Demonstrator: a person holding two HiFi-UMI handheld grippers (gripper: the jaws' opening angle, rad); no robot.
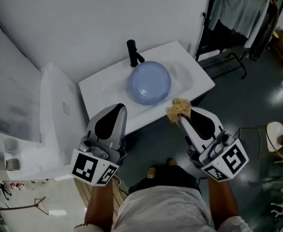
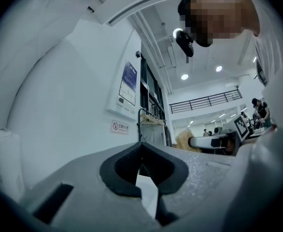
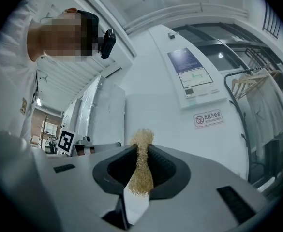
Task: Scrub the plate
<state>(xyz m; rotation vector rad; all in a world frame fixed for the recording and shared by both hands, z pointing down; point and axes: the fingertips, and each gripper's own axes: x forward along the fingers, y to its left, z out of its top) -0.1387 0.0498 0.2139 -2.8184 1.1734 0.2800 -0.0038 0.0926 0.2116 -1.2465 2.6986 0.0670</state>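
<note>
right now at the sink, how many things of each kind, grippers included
round pale blue plate: 1
black tap: 1
white rectangular sink: 1
tan fibrous scrub pad: 1
grey grippers: 2, the left gripper and the right gripper
total: 6

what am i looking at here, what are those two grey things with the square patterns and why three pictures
No robot: a person holds a two-fingered gripper in each hand. The head view looks down from a camera on the person's head; the other two views come from cameras riding on each gripper. Ahead stands a white sink with a black tap and a blue plate in it. The right gripper pinches a tan scrubber; the left gripper is shut and empty.
</note>
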